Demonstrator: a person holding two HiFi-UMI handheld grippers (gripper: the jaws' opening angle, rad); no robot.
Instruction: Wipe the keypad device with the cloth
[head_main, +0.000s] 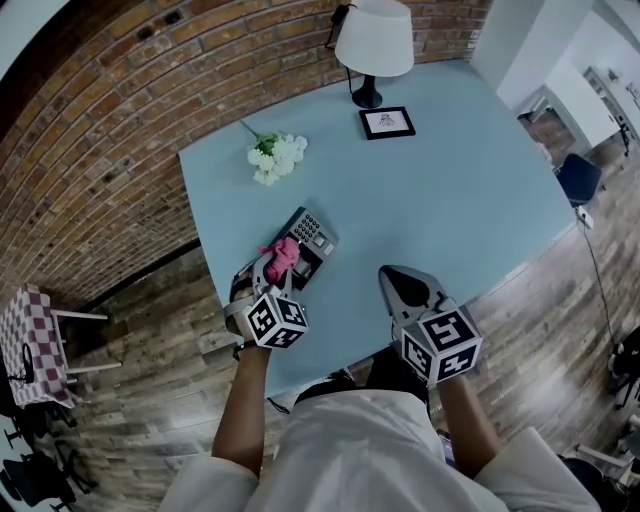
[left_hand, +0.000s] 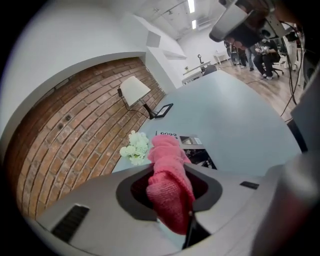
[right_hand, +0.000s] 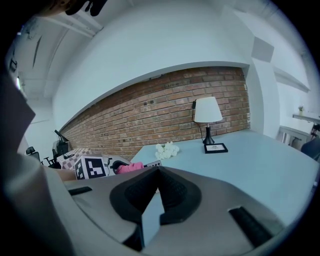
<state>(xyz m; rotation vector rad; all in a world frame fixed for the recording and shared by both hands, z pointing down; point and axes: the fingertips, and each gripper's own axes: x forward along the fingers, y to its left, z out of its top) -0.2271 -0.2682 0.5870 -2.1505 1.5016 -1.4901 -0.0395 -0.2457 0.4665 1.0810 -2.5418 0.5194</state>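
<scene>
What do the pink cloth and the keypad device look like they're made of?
The cloth looks like soft knitted or terry fabric, pink and matte; a fine looped weave shows. The keypad device seems hard plastic, grey and dark with smooth faces, though too small to be sure.

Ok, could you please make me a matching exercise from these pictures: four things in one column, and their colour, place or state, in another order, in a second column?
Things:
1 cloth
2 lamp
3 flowers
4 right hand-held gripper

Descriptions:
A shut, empty
B white, lying on the table
C pink, clamped in the left hand-held gripper
D standing by the picture frame

Pairs: 1-C, 2-D, 3-B, 4-A
</scene>
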